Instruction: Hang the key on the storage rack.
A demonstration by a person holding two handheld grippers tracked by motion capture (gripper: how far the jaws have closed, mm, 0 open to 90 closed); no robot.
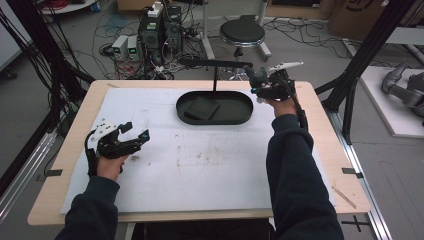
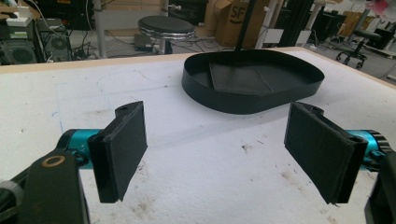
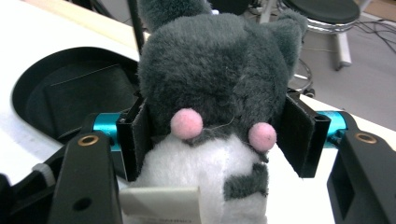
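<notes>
The right claw (image 3: 212,135) is clamped on a small grey and white plush toy with pink cheeks (image 3: 215,107), its two black pads pressing into the soft sides just below the cheeks, and a white paper tag (image 3: 161,205) hangs at the toy's lower edge. From above, the right claw (image 1: 261,84) holds the toy (image 1: 258,77) up off the worktop near the far right corner, just beside the right end of a shallow black oval tray (image 1: 240,117), and whether the toy is over the tray's rim or just outside it I cannot tell. A flat dark square pad (image 1: 201,108) lies inside the tray towards its left end, and a thin black post with a crossbar (image 1: 215,67) rises at the tray's far side. The left claw (image 1: 134,133) rests low over the white, stained mat (image 1: 200,165) that covers the pale wooden worktop (image 1: 75,145), well apart from the tray on the near left. Its jaws stand wide with nothing between them; the left gripper view looks between the two black pads (image 2: 123,149) across bare mat to the tray (image 2: 252,100) beyond. A round black stool (image 1: 242,32) stands on the floor behind the worktop.
</notes>
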